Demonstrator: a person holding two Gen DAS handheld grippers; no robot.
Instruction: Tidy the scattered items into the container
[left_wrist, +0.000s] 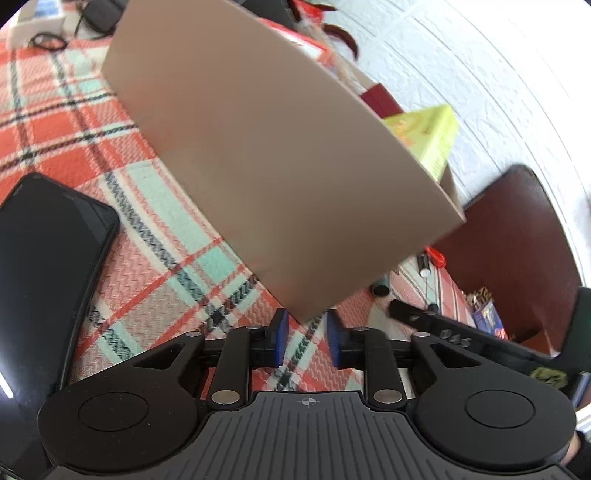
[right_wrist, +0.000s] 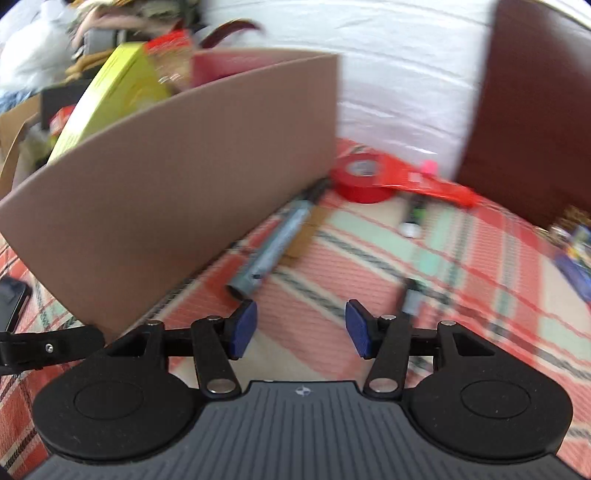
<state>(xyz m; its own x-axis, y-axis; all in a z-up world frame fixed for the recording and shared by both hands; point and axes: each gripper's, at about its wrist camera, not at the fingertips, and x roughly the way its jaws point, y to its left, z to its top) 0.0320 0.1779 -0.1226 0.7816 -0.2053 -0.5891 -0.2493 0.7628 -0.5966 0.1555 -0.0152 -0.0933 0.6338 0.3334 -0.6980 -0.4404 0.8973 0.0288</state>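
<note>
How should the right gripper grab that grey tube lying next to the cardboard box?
Probably by the grey tube's near end, coming from above with the right gripper open. It lies flat on the checked cloth, its far end close against the cardboard box, so the near end looks freest.

Under your grippers lies a red, mint and cream plaid cloth (right_wrist: 369, 258). On it stands the cardboard box (left_wrist: 258, 155), with a grey tube (right_wrist: 273, 243) lying along its wall. Past the tube you have a red tape roll (right_wrist: 362, 177), a small marker (right_wrist: 413, 216), and a black phone (left_wrist: 48, 240) to the box's left
</note>
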